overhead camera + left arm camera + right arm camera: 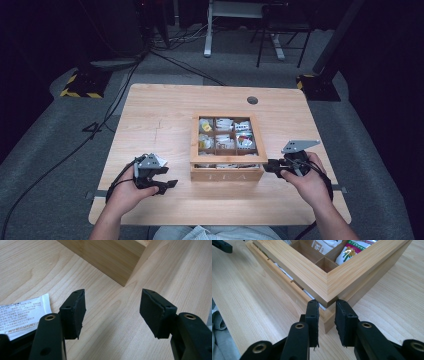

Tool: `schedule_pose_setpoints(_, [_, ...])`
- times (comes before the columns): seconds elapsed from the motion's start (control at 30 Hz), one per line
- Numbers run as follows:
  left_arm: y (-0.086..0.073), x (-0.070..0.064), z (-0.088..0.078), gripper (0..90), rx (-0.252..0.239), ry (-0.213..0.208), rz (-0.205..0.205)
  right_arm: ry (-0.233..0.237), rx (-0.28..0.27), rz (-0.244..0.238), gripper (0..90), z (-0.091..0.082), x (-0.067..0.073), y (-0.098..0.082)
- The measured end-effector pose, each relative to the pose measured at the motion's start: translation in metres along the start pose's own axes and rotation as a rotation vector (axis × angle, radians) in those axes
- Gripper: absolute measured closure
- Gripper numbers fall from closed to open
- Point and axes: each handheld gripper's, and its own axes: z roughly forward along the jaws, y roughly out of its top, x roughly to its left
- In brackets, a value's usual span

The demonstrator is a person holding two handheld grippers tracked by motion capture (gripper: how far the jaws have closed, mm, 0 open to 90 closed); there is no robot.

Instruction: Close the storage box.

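- Nearest to the person, the left tongs (167, 184) sit low over the desk (150, 210) with their jaws wide apart and nothing between them. They're just left of the tea box, clear of it.
- A white printed sachet (23, 312) lies flat on the desk beside the left pad (75, 312). Looks like a tea bag waiting to go in, so I'd leave that hand parked until the lid is properly up.
- The right tongs (327, 315) are the busy ones. Their jaws are nearly together around the near right corner of the lid (327, 287), which looks lifted a crack above the box body. I honestly can't tell if the pads are pinching the wood yet or only framing it.
- My tip: get the pads on the lid's frame alone, not the box wall underneath, or the whole thing will drag along instead of opening.
- A corner grip is skimpy, so lift slow and follow the hinge arc. I'd guess the hinge is at the far edge, though I can't see it.
- If the box starts sliding, the free left tongs could brace its front wall, the one marked TEA (227, 176).
- The tea box (196, 145) sits mid-desk, a bit right of centre, with packets (235, 134) showing through the windowed lid, so don't tip it.
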Motion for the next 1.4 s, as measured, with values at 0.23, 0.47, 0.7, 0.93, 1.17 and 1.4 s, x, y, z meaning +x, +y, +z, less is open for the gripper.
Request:
schedule_pose_setpoints(0.23, [0.0,0.0,0.001,38.0,0.004,0.0,0.001,0.006,0.033,-0.007,73.0,0.004,0.0,-0.002])
schedule_pose_setpoints(0.47, [0.0,0.0,0.001,38.0,0.009,-0.004,-0.002,0.0,0.068,-0.017,73.0,0.01,0.001,-0.004])
schedule_pose_setpoints(0.7, [-0.001,0.0,0.001,37.8,0.009,-0.003,-0.002,0.003,0.087,-0.02,72.9,0.013,0.0,-0.005])
schedule_pose_setpoints(0.93, [-0.001,0.001,0.001,37.6,0.007,-0.003,-0.003,0.004,0.105,-0.021,73.0,0.016,0.0,-0.006])
schedule_pose_setpoints(1.17, [-0.001,0.001,0.002,37.5,0.007,0.0,-0.002,0.001,0.111,-0.026,73.0,0.018,0.0,-0.007])
schedule_pose_setpoints(1.4, [-0.002,0.002,0.0,37.4,0.001,0.004,-0.008,0.004,0.088,-0.027,65.2,0.013,0.0,-0.009])
